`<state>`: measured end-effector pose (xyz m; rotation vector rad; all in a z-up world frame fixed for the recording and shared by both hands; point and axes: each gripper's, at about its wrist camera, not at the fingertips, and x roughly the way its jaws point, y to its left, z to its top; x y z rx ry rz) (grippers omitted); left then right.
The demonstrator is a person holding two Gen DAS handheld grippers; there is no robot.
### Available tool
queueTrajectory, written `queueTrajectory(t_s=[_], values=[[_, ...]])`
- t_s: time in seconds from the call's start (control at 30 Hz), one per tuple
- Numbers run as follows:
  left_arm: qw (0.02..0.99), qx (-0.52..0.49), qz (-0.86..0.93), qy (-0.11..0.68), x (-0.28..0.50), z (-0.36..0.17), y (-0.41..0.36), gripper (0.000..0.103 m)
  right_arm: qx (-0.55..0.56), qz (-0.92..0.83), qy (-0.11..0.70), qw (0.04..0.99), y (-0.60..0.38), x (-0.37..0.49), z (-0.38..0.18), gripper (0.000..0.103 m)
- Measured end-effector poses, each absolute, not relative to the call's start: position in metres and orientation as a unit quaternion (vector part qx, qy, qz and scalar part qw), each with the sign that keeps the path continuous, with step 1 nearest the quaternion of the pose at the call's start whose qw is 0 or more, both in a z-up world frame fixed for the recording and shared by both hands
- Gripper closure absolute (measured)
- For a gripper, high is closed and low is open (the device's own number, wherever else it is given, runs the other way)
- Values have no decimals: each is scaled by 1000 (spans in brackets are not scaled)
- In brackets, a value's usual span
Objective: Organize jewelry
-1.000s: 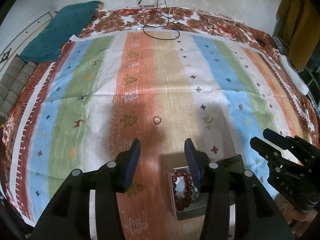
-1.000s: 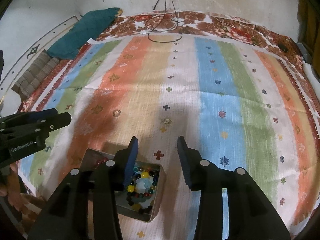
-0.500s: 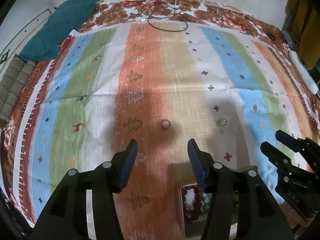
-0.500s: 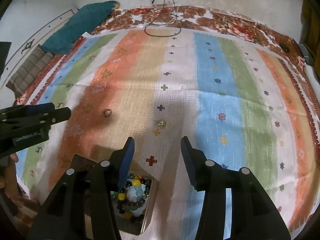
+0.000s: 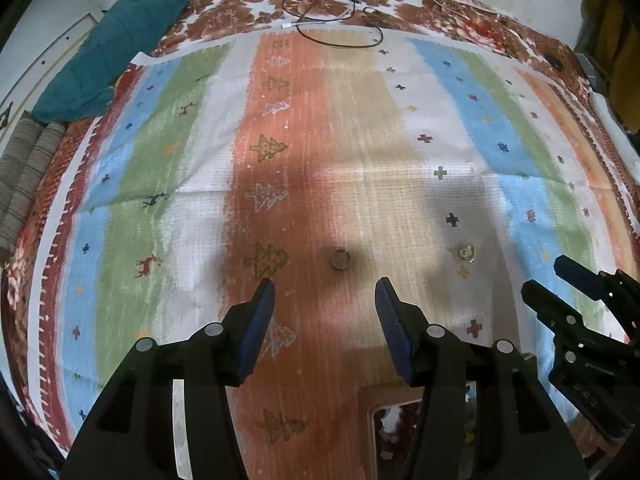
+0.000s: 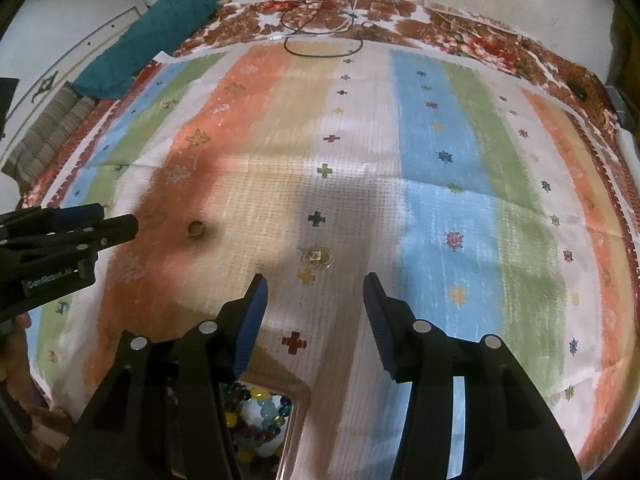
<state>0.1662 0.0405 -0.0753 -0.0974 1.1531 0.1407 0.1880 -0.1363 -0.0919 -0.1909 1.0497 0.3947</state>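
A small round ring (image 5: 341, 259) lies on the orange stripe of the striped cloth, just ahead of my left gripper (image 5: 325, 286), which is open with nothing between its fingers. A gold, sparkly jewel (image 6: 318, 257) rests on the white stripe right in front of my right gripper (image 6: 315, 280), which is also open with nothing in it. The ring (image 6: 196, 229) and the gold jewel (image 5: 463, 253) each show in the other view too. A metal box (image 5: 371, 414) at the near edge holds a red bead bracelet (image 5: 406, 420); its other compartment holds multicoloured beads (image 6: 260, 412).
The striped cloth (image 5: 160, 160) covers a floral bedspread. A teal cushion (image 5: 120, 52) and striped rolls (image 5: 24, 176) lie at the far left. A black cable (image 5: 332, 20) loops at the far edge. The right gripper (image 5: 544, 276) shows at the right; the left gripper (image 6: 118, 217) shows at the left.
Both grippers have moved forward and lower toward the ring and the gold jewel, and their jaws have widened a little. The box has slid to the bottom edge of both views.
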Motion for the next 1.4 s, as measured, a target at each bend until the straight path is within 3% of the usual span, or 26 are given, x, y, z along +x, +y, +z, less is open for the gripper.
queueTrajectory(t_s=[1.17, 1.4], values=[[806, -29, 58, 588, 213, -122, 46, 51, -103, 181, 540, 815, -119, 234, -137, 53], [798, -25, 54, 600, 220, -135, 46, 55, -106, 172, 554, 808, -120, 242, -152, 53]])
